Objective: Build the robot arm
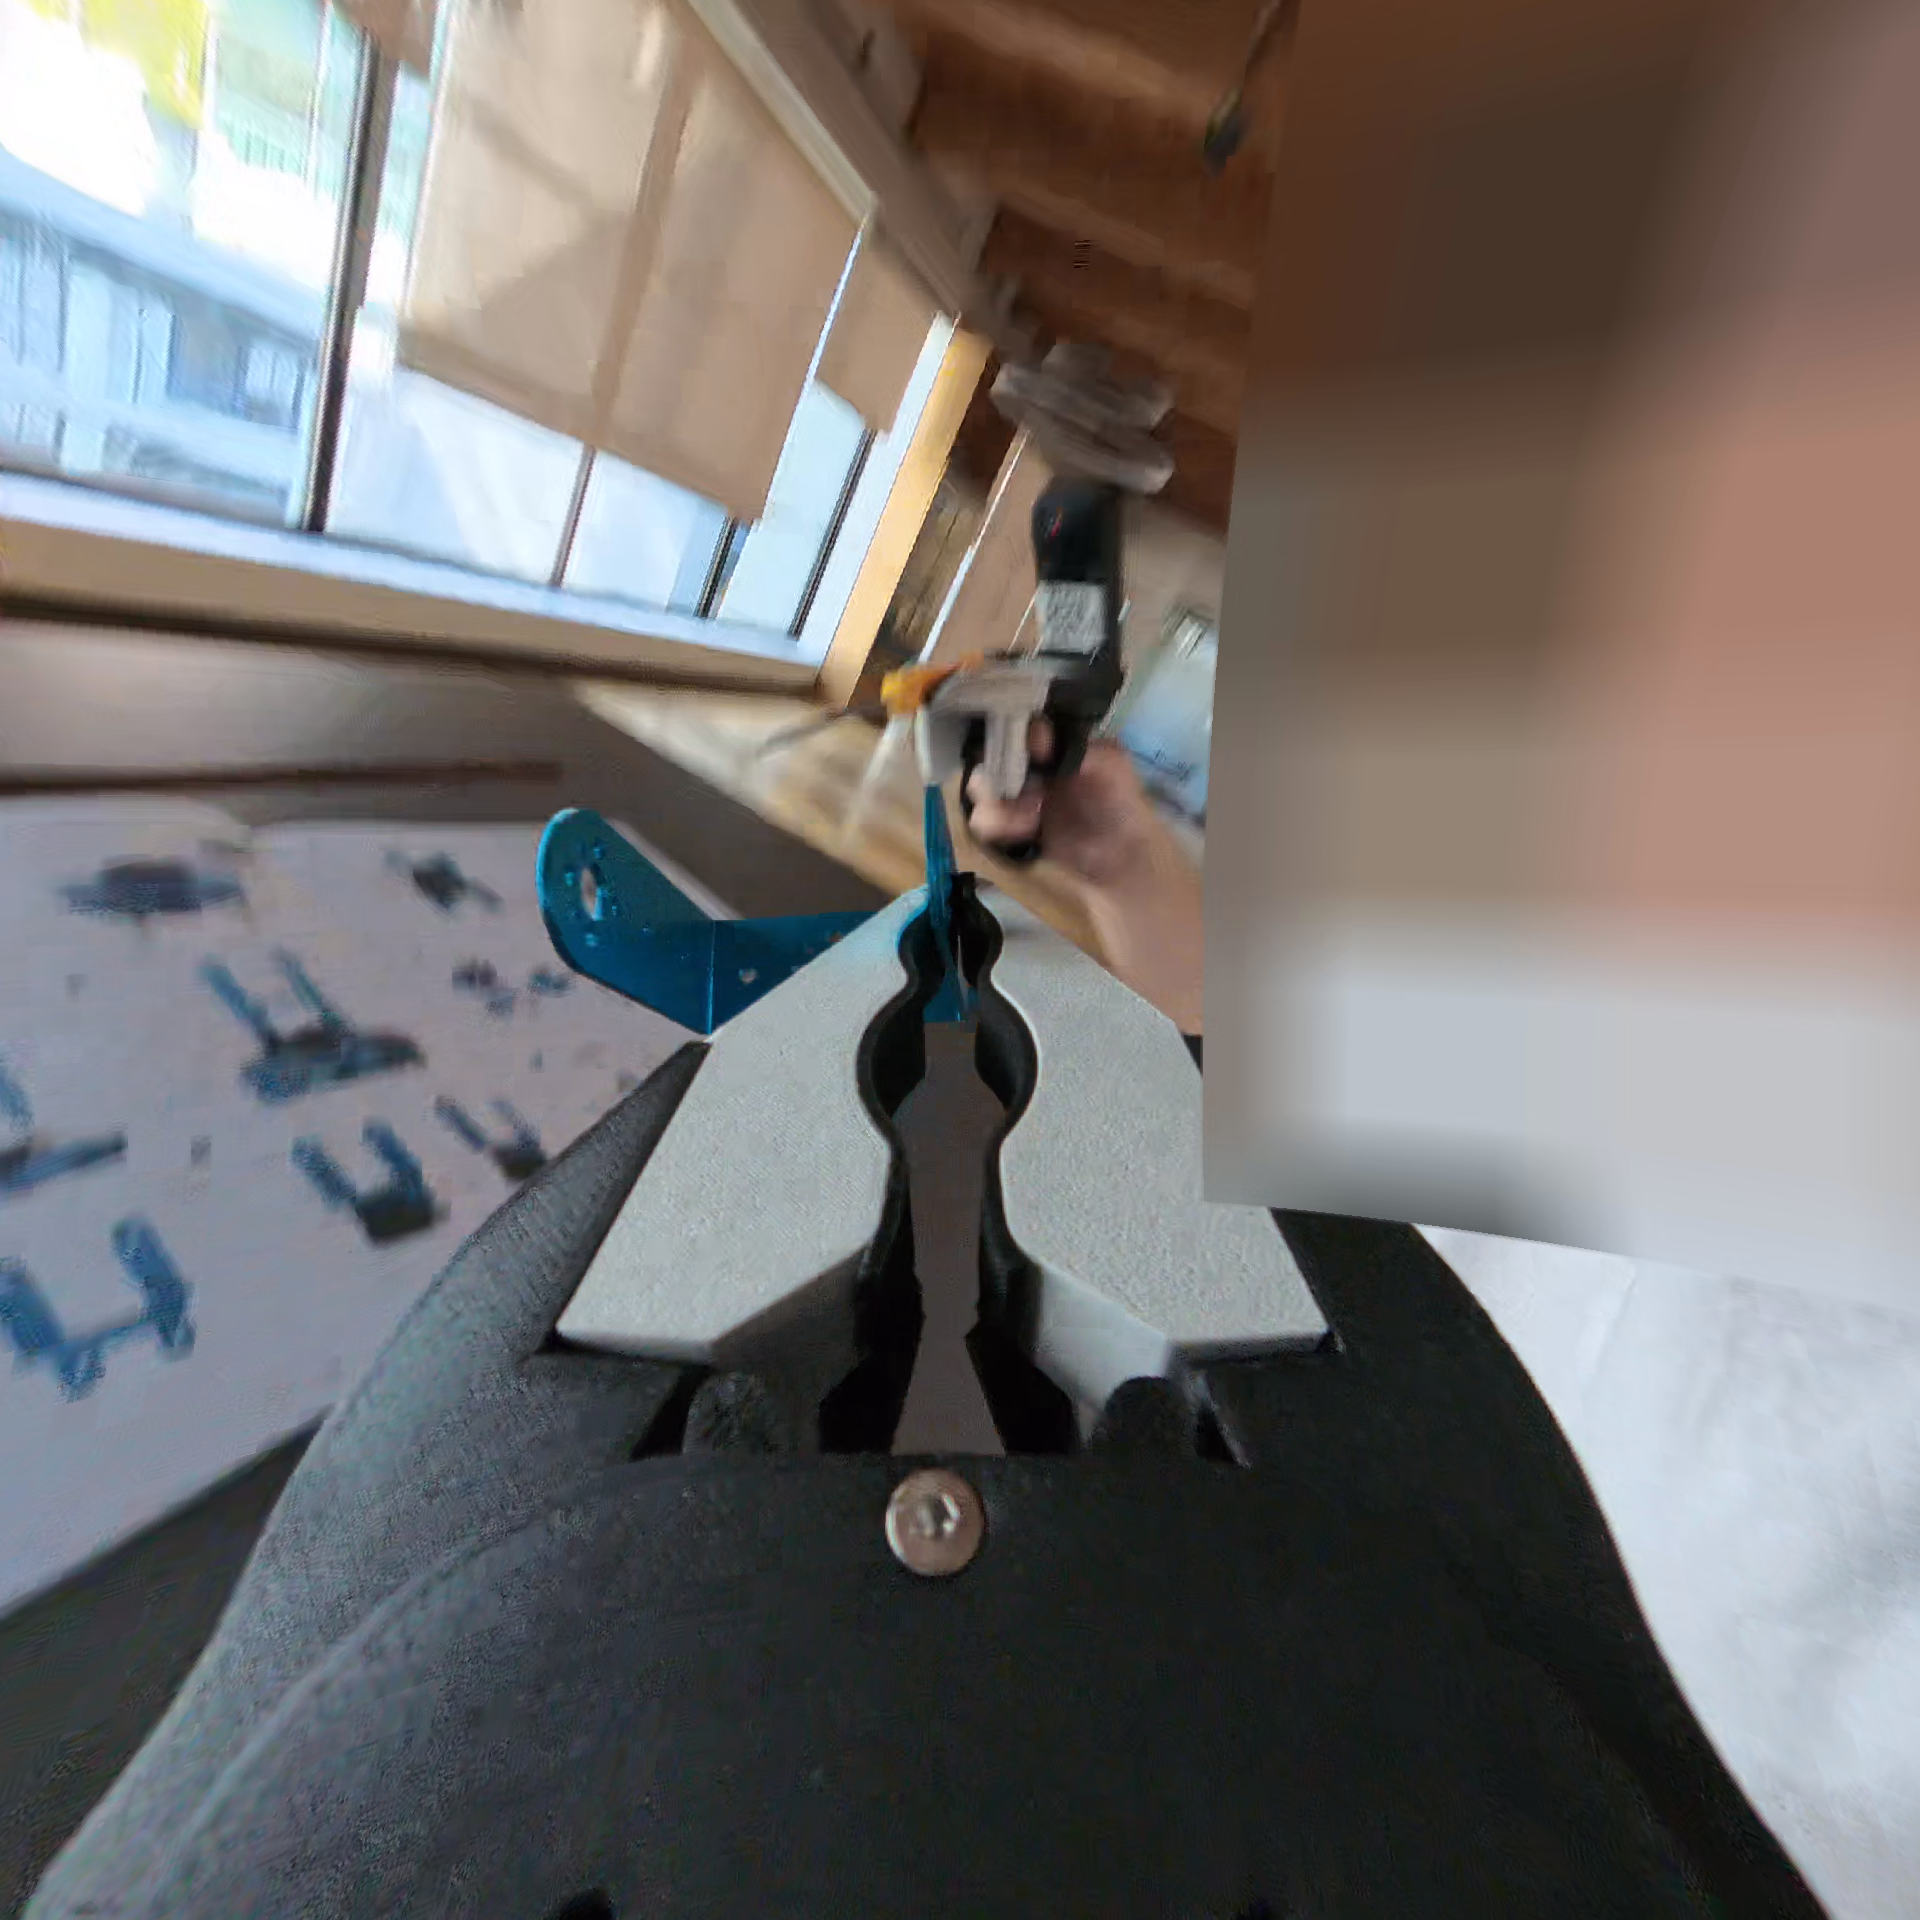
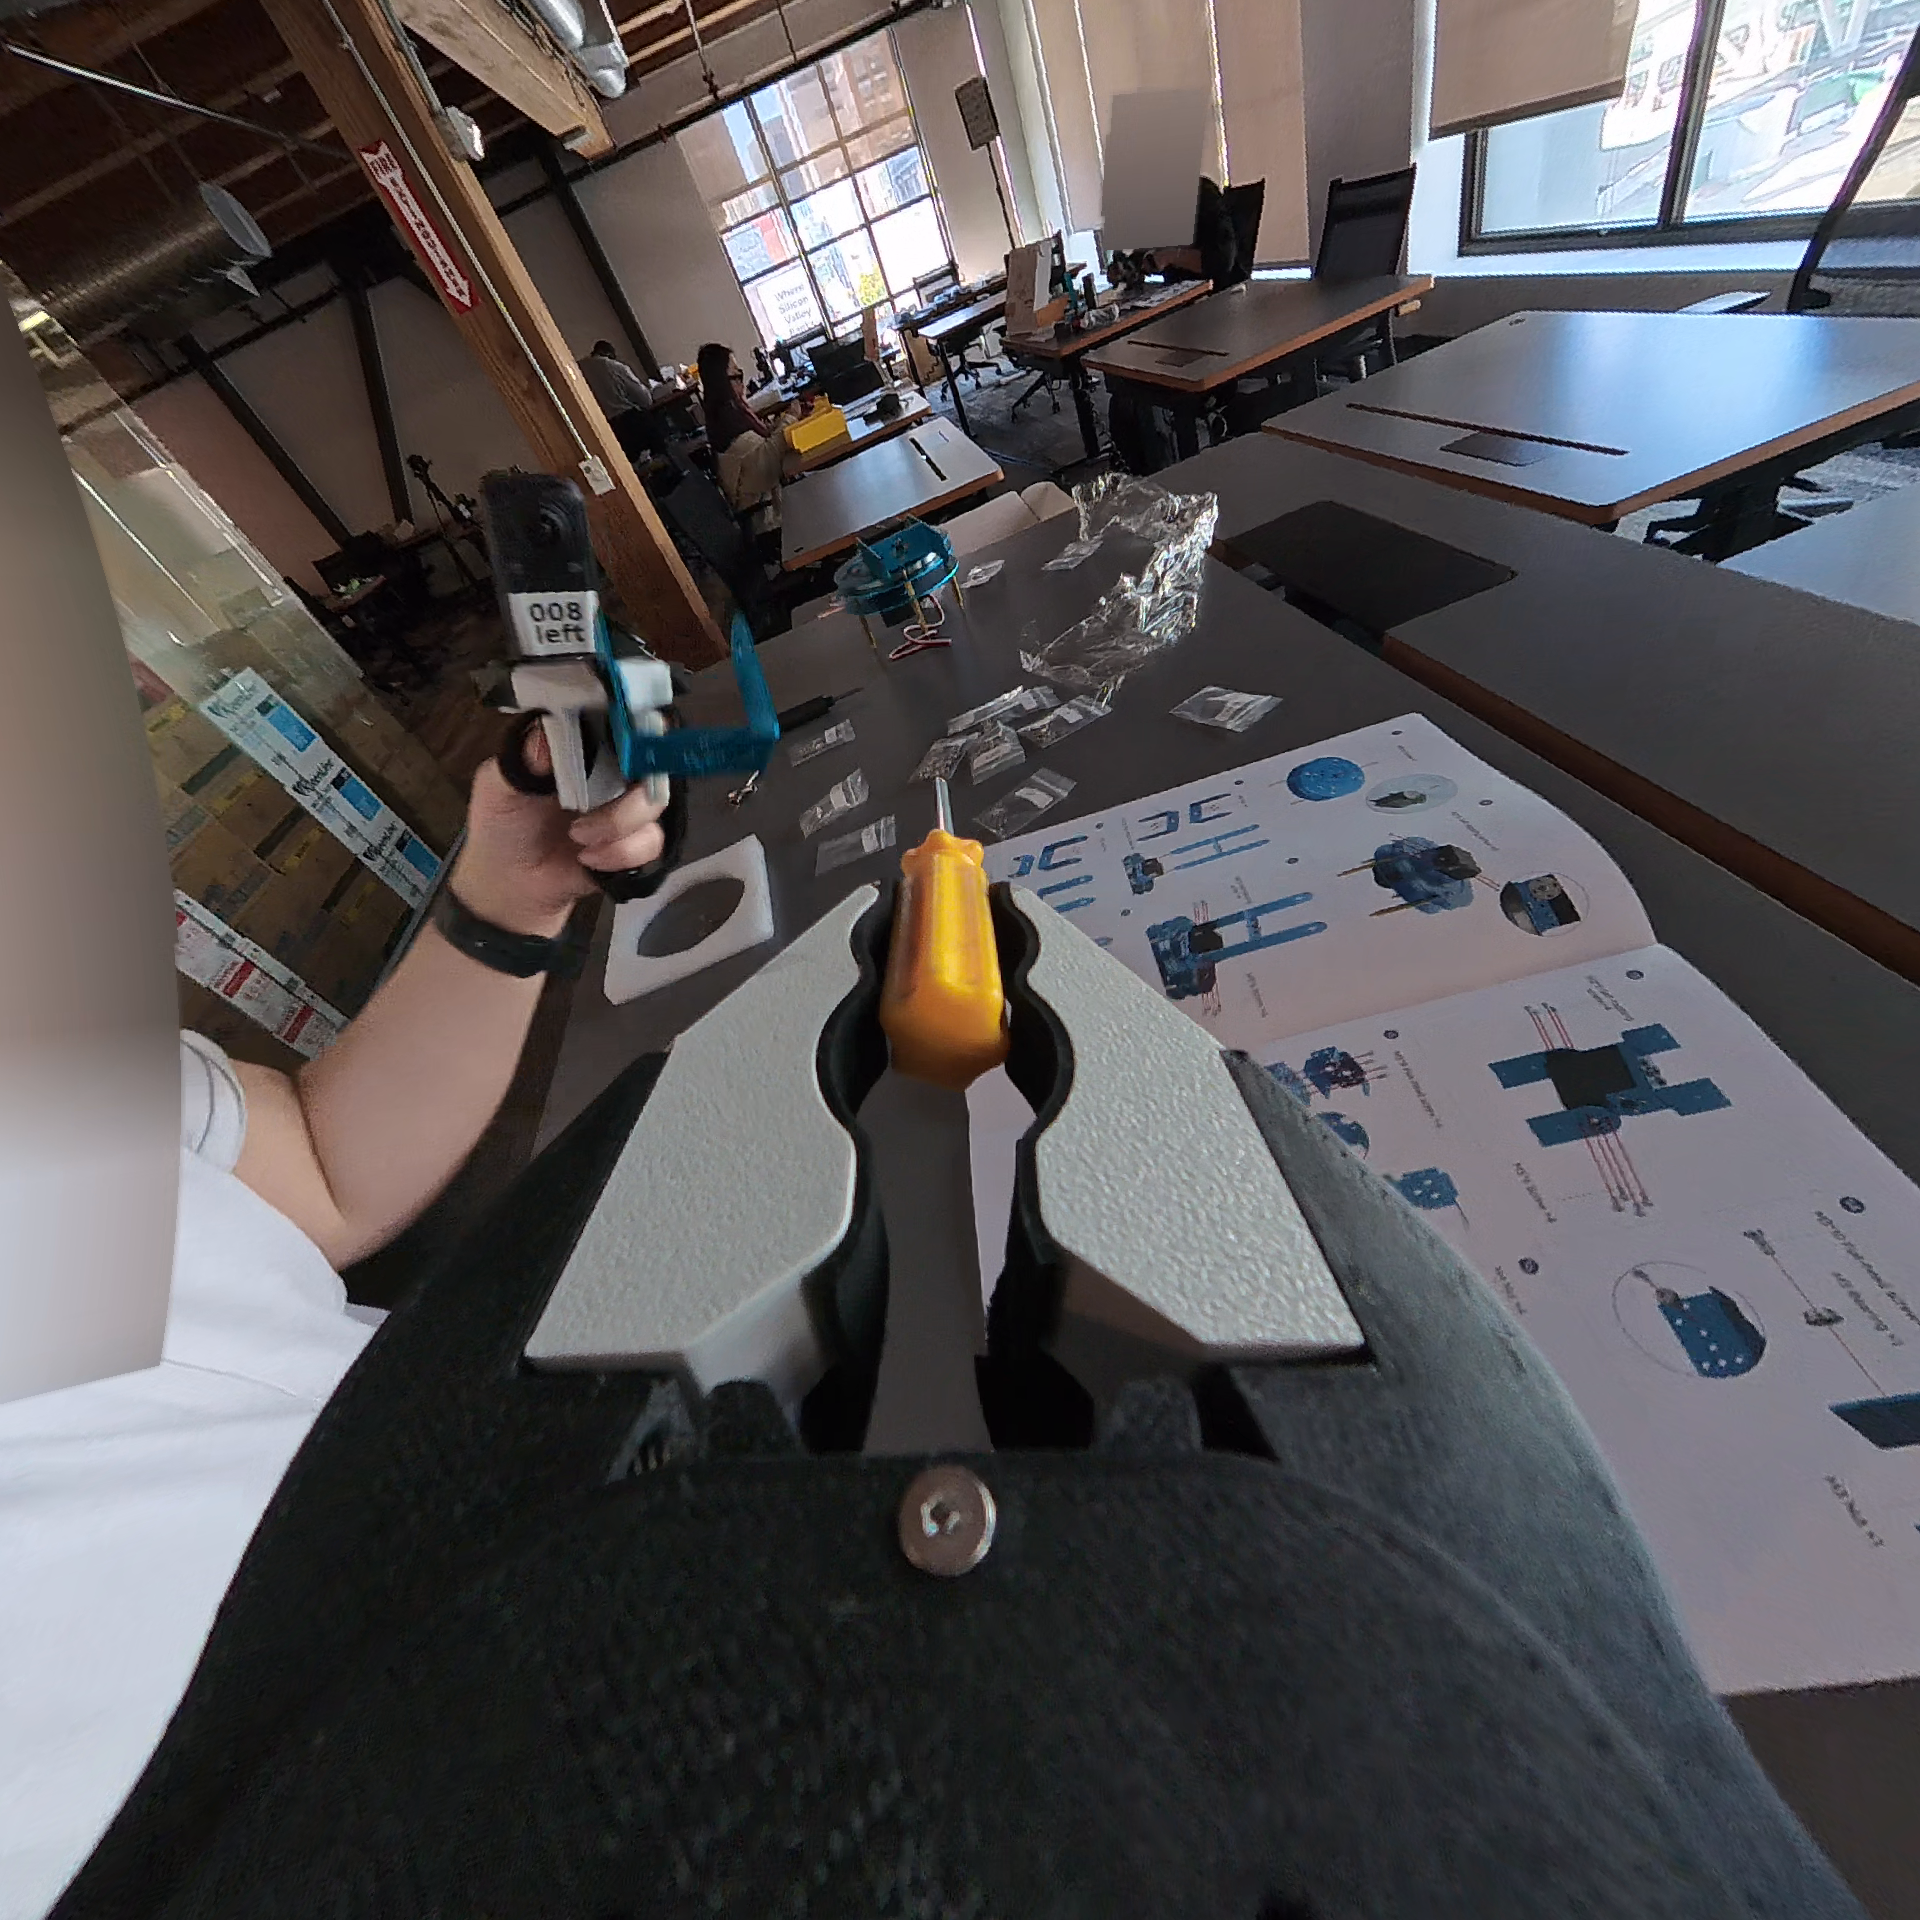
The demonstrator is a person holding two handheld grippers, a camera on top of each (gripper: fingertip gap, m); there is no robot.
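Pinched the left claw (image 1: 961,914) tight on one thin upright wall of a blue bracket (image 1: 644,935), grey pebbled fingers nearly meeting around the sheet metal. Showed the bracket as a U of flat, glossy blue strip, drilled with small holes, its far arm rounded at the end with one larger hole. Held it raised in the air, above and to the left of the open instruction booklet (image 2: 1455,935).

Closed the right claw (image 2: 940,914) around a screwdriver (image 2: 940,977), gripped by the handle in the curved black hollows of the fingers. Showed a stubby, fluted handle of smooth orange plastic and a slim steel shaft that pointed forward over the booklet's left edge, well apart from the bracket.

Lay flat on a matte dark grey counter (image 2: 1351,582), that booklet: white pages printed with blue part diagrams. Left of the booklet, sat a white foam square (image 2: 691,925) with an oval cut-out. Beyond the booklet, scattered small clear plastic bags (image 2: 1023,727), then a crumpled clear wrapper (image 2: 1132,582) and a round blue assembly (image 2: 899,571) on thin legs.
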